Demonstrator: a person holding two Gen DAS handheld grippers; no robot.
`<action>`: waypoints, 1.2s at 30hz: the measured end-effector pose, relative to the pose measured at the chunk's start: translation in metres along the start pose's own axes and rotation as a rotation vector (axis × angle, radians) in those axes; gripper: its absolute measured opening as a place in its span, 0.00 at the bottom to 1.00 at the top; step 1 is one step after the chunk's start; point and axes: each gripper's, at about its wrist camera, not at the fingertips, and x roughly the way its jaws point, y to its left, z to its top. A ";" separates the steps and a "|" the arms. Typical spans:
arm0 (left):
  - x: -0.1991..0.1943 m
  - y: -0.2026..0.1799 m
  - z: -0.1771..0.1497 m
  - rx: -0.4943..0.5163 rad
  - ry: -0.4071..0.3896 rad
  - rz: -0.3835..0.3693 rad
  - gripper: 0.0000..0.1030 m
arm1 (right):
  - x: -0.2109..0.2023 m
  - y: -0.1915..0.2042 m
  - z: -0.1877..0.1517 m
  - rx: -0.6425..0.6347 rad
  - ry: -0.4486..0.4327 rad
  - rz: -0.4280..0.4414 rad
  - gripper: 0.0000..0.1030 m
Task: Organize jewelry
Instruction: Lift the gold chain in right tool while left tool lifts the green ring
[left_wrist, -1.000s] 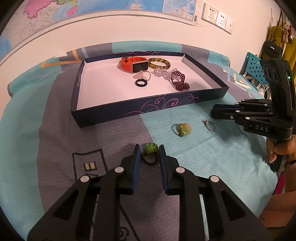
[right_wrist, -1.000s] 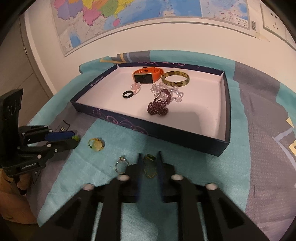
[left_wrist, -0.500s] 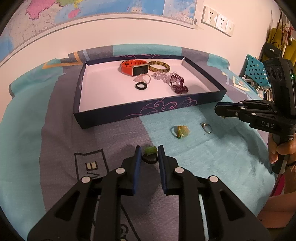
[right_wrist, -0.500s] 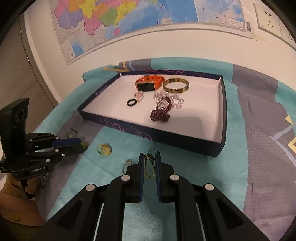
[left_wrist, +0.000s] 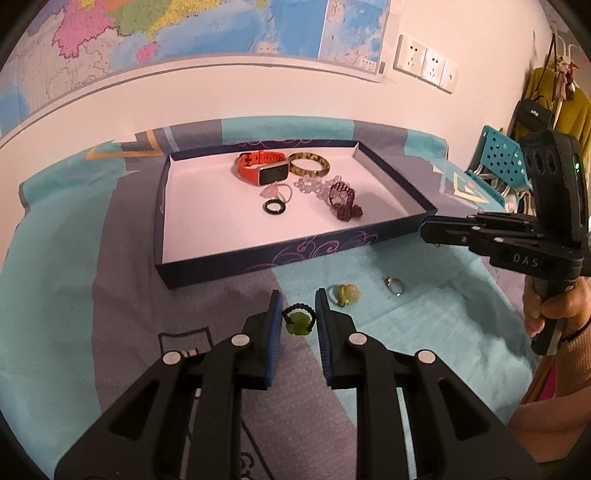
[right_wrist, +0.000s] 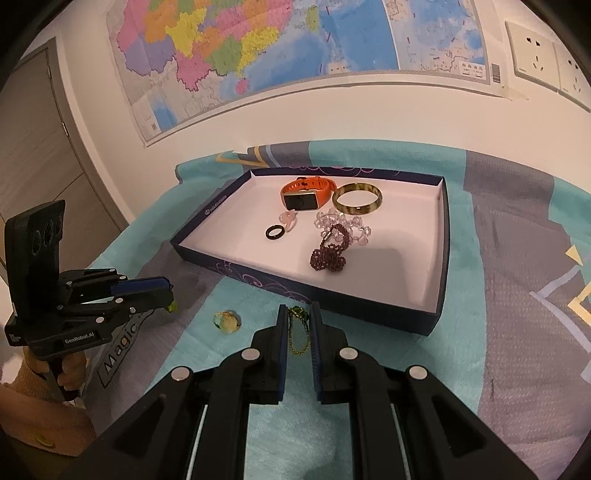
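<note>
- Left gripper (left_wrist: 298, 314): jaws clenched on a black cord ring with a green stone (left_wrist: 297, 322); cord loop pinched between the blue pads, stone hanging just below. Held in the air, on the near side of the tray (left_wrist: 236, 258), over the grey patch of the cloth.
- Right gripper (right_wrist: 296, 325): jaws clamped on a thin green-gold chain (right_wrist: 297, 332); its tail dangles between the fingers. Held just short of the tray's near wall.
- Tray carries an orange smartwatch (left_wrist: 263, 170), a mottled bangle (left_wrist: 308, 165), a black ring (left_wrist: 274, 207), a clear bead bracelet (left_wrist: 311, 184) and a dark red bead bracelet (left_wrist: 342, 201), clustered toward the far wall; the near half of the tray floor is bare.
- Outside the tray, near its front wall on the teal cloth: a yellow stone ring (left_wrist: 346, 293) and a silver ring (left_wrist: 394, 285).
- Handling, judged: both held pieces look very light. Cord ring is soft in the loop, hard at the stone; the loop is the better purchase, the stone likely slick.
- Chain is limp and will swing and bunch; it could slip if pinched on few links. Best set down low, not dropped.
- Loose rings are small, hard and round; likely to skid on the cloth. Take across the band.
</note>
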 end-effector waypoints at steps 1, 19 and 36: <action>-0.001 0.000 0.002 0.002 -0.004 0.003 0.18 | 0.000 0.000 0.001 0.000 -0.003 0.001 0.10; -0.005 -0.003 0.038 0.029 -0.072 0.012 0.18 | 0.000 0.008 0.023 -0.032 -0.045 0.014 0.10; 0.007 0.001 0.065 0.033 -0.093 0.024 0.18 | 0.013 0.006 0.040 -0.042 -0.043 0.006 0.10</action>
